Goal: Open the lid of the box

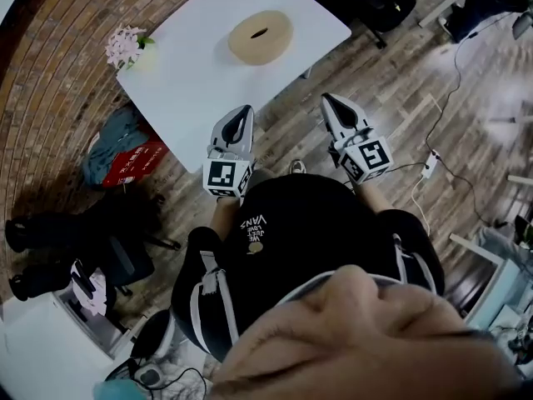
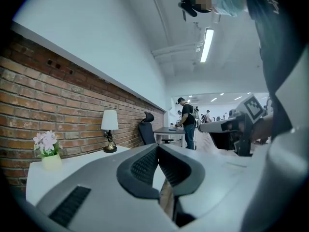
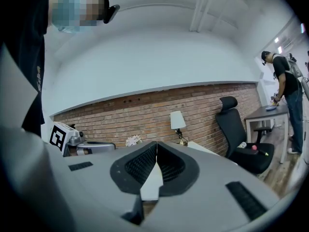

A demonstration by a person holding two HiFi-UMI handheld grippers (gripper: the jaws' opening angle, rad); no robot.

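Both pairs of jaws are pressed together with nothing between them. The left gripper (image 1: 242, 113) and right gripper (image 1: 329, 102) hover side by side at the near edge of the table (image 1: 191, 82). The round box (image 1: 260, 37), lid on, sits well ahead on it. Flowers (image 1: 125, 47) stand at its left corner and a lamp (image 2: 109, 129) at its far edge.

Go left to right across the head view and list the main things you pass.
pink flowers → round box → right gripper → white power strip
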